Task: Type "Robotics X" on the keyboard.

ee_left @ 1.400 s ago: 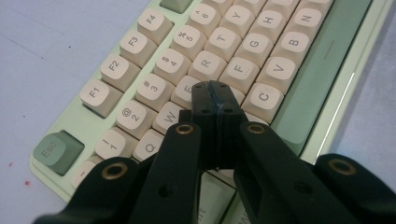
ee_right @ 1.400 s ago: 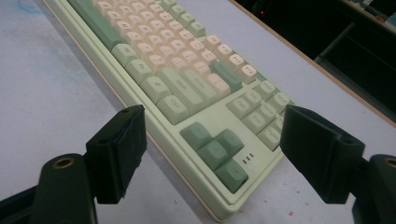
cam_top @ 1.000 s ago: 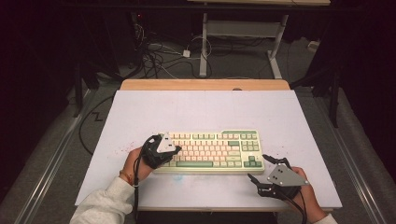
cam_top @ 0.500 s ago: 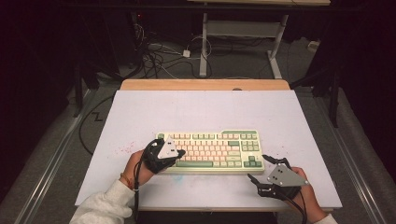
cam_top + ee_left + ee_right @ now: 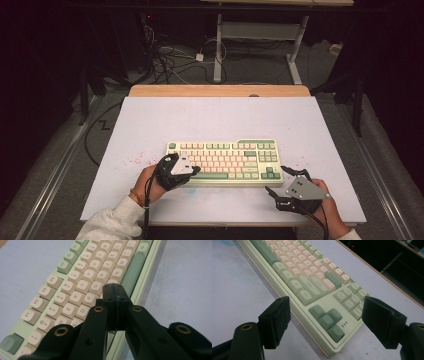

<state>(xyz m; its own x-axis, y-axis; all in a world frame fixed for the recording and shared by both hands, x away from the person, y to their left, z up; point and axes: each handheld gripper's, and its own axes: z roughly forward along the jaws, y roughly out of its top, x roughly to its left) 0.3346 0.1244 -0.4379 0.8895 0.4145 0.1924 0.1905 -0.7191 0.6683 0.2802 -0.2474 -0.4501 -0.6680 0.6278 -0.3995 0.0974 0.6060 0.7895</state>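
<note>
From the high view, we see the keyboard (image 5: 224,162) lying near the front middle of the white table (image 5: 150,120); our left gripper (image 5: 192,171) sits over its left end, and our right gripper (image 5: 277,180) rests just off its front right corner.

In the left gripper view, our jaws are pressed together with nothing between them, their tip hovering over the letter keys (image 5: 82,287) near the green space bar (image 5: 132,270).

In the right gripper view, our jaws stand wide apart and empty, framing the corner with the arrow keys (image 5: 327,320).
</note>
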